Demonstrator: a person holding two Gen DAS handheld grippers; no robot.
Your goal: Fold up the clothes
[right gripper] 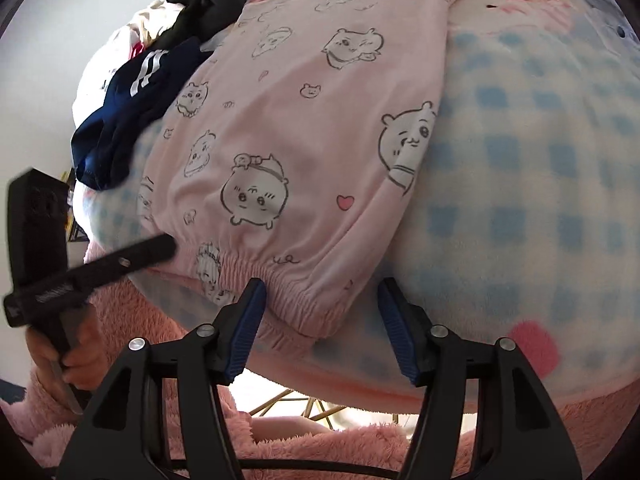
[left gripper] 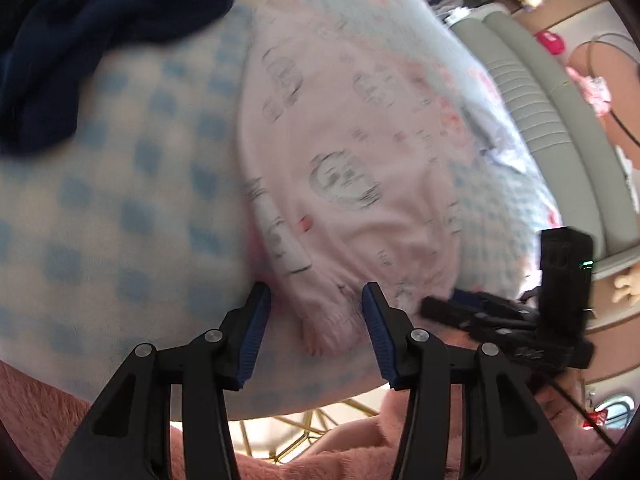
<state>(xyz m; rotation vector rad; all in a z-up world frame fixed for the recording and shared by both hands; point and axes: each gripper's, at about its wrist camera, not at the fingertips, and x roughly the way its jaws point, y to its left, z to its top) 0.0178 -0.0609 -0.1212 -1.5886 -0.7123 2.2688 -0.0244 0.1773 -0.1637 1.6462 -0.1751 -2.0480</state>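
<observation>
Pink pyjama trousers printed with cartoon animals lie flat on a blue-and-white checked blanket, the elastic waistband nearest me. My right gripper is open, its jaws on either side of the waistband's right corner. My left gripper is open around the waistband's left corner; the trousers are blurred in that view. Each gripper also shows in the other view: the left, the right.
A navy garment with white stripes lies at the trousers' far left, also seen in the left wrist view. Black clothes lie beyond it. Grey cushions stand at the right. My pink fluffy sleeves are below.
</observation>
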